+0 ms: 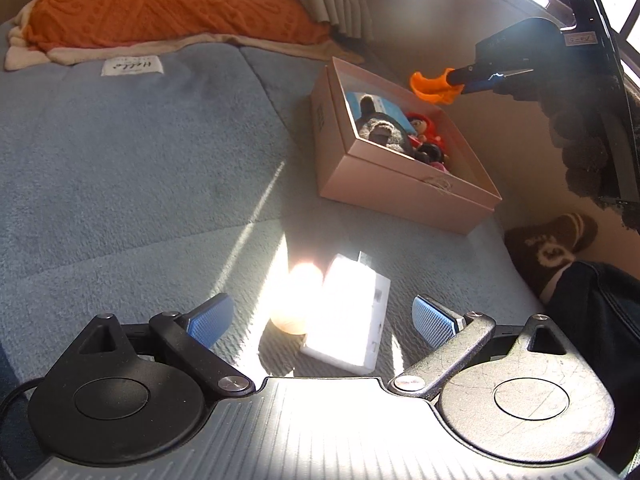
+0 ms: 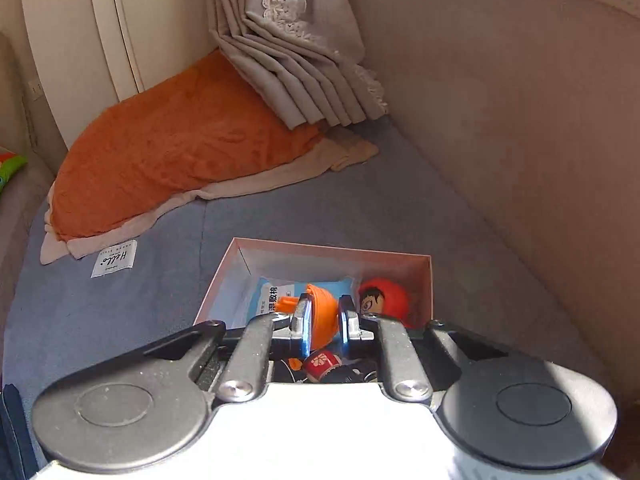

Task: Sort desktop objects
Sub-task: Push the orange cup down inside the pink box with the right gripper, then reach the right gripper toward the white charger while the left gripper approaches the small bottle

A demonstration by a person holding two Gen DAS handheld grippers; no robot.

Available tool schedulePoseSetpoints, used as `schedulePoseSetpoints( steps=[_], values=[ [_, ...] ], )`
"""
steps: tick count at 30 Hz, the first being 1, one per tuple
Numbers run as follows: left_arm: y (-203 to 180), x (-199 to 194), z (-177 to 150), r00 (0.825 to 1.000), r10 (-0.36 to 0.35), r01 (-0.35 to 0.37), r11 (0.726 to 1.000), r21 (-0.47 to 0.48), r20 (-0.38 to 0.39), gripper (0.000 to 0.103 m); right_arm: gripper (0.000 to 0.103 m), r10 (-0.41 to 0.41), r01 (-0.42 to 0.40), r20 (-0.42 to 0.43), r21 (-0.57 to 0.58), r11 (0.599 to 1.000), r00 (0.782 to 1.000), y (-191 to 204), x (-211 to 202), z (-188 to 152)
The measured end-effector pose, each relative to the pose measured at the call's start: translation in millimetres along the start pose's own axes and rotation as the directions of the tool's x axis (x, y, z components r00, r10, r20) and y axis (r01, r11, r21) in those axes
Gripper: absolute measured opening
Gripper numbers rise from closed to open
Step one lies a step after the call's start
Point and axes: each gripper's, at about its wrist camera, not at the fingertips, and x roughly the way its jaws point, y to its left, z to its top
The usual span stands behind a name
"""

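Now, on my left I have the left tongs (image 1: 324, 316) released, their blue pads spread wide over the grey-blue plush bed cover (image 1: 120, 168), with a white rectangular plastic adapter (image 1: 352, 316) and a pale rounded object (image 1: 294, 300), washed out by sun glare, lying between them near the bed's close edge. Neither is gripped yet.

Further right sits the open pink cardboard box (image 1: 404, 192), toward the padded beige side wall (image 2: 520, 120). It already holds a grey plush toy (image 1: 380, 128), a light blue packet (image 2: 268, 292) and a red round-headed figurine (image 2: 384, 300).

On my right, the right tongs (image 2: 323, 320) are clenched on a small orange plastic toy (image 2: 320, 312), hanging over the box's interior.

I judge the step in hand to be dropping that toy in. To do it well I would keep the toy centred above the open space, clear of the rim, lower it a little, then ease the pads apart so it settles without bouncing out.
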Motion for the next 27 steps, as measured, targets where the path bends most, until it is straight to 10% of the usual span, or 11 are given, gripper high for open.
schedulePoseSetpoints(
  steps=[5, 13, 22, 27],
  values=[
    [3, -1, 1, 0.999, 0.043, -0.043, 0.999, -0.005, 0.014, 0.1, 0.053, 0.022, -0.021, 0.007, -0.123, 0.992, 1.0, 15, -29, -42],
    [15, -20, 12, 0.987, 0.126, -0.12, 0.99, -0.072, 0.094, 0.1, 0.076, 0.111, -0.153, -0.135, -0.36, 0.92, 0.985, 72, -61, -140],
    [38, -60, 26, 0.957, 0.233, -0.206, 0.965, -0.164, 0.175, 0.101, 0.081, 0.201, -0.21, -0.318, 0.004, 0.978, 0.927, 107, -1, -169],
    [41, -66, 20, 0.957, 0.239, -0.213, 0.964, -0.159, 0.167, 0.101, 0.065, 0.205, -0.237, -0.341, -0.056, 0.97, 0.918, 122, 1, -172]
  ],
)
